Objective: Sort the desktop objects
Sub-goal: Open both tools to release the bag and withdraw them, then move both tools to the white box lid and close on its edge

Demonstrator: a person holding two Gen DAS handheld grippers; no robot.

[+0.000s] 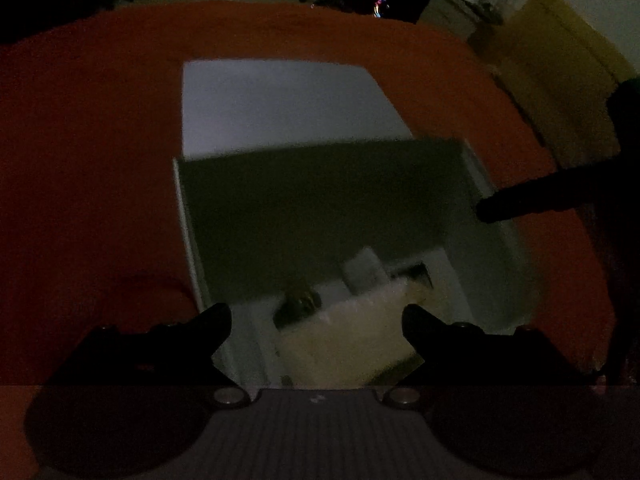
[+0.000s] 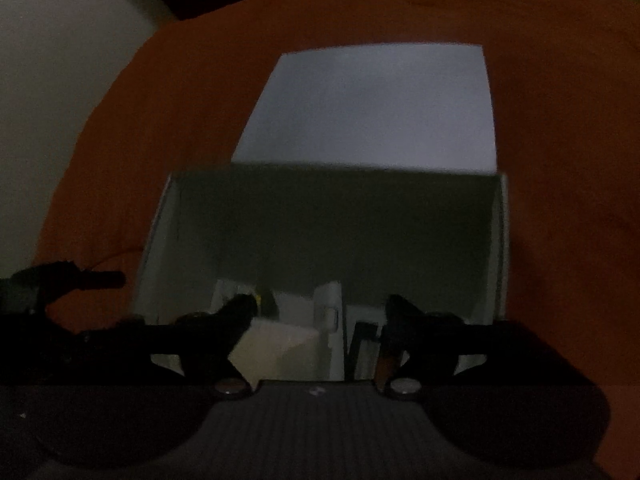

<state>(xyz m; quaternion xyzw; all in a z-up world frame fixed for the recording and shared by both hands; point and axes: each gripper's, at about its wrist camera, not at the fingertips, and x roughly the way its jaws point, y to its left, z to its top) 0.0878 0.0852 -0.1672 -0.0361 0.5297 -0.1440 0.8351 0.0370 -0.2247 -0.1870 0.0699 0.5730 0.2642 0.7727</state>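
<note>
An open white box stands on an orange cloth, dim inside. On its floor lie a cream block, a small white item and a small dark item. My left gripper hangs open above the box's near end, nothing between its fingers. My right gripper is also open over the box and holds nothing. One dark right finger reaches over the box's right wall in the left wrist view. A left finger shows beside the box in the right wrist view.
A flat white lid or sheet lies on the orange cloth just behind the box. A yellow panel stands beyond the table's right edge. A pale wall lies past its left edge. The room is dark.
</note>
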